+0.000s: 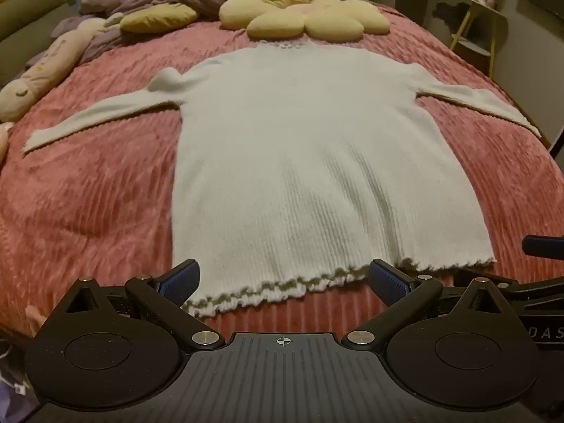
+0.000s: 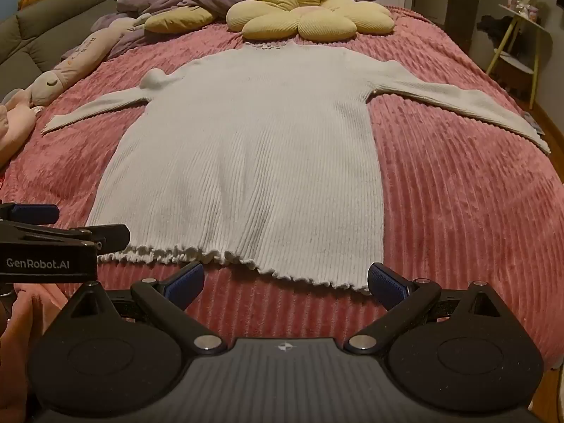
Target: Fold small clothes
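Basically, left wrist view: white ribbed sweater flat on pink bedspread, left gripper spread wide at hem, empty. Right wrist view: right gripper likewise apart. Soft, stretchy knit; probably grab hem corners.

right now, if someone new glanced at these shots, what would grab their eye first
A white ribbed sweater lies flat in the middle of the pink bedspread, both sleeves spread out and its ruffled hem nearest the cameras. Behind its collar sits a yellow flower-shaped cushion. Both pairs of tongs, left and right, hang open just short of the hem.
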Motion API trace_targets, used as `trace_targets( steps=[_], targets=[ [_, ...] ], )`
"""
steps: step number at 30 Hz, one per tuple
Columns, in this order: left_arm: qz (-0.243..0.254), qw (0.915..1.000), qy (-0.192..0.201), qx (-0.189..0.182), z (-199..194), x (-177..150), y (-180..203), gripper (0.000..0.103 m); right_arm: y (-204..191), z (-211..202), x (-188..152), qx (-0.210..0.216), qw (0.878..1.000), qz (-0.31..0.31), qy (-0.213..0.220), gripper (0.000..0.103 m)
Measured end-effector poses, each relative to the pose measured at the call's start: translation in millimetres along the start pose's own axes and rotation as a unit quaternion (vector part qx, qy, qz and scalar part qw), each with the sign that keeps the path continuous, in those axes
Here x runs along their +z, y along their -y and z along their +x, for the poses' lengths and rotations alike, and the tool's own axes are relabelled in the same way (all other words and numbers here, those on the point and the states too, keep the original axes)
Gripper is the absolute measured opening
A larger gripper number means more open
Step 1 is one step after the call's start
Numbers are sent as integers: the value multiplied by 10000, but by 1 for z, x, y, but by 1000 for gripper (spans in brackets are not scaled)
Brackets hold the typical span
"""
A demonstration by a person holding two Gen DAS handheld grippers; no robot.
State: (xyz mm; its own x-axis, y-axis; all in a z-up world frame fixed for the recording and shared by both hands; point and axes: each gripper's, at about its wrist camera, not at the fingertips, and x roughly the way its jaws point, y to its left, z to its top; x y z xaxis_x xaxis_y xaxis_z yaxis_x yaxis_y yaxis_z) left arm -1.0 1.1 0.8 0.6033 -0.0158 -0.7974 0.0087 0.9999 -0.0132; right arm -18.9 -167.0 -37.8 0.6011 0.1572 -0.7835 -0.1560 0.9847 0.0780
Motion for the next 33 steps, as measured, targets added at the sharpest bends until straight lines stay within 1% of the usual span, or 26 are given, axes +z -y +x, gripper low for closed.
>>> trace_targets(
  steps=[3,4,14,15,33],
  targets=[
    [6,10000,-32,-47,3,-3,-7,103,0,0,0,-12,10000,-3,-7,99],
    [12,9999,-103,36,8,-1,-2,103,0,0,0,-16,10000,-3,-12,99],
    [20,9999,-137,96,5,-1,1,103,-3,-4,-4,0,10000,0,-40,99],
    [25,9998,-146,97,5,-1,1,103,-2,0,-2,-16,10000,-3,-46,99],
    [-5,9998,-157,108,4,0,2,103,-1,-1,-4,-68,10000,49,38,99]
  ],
)
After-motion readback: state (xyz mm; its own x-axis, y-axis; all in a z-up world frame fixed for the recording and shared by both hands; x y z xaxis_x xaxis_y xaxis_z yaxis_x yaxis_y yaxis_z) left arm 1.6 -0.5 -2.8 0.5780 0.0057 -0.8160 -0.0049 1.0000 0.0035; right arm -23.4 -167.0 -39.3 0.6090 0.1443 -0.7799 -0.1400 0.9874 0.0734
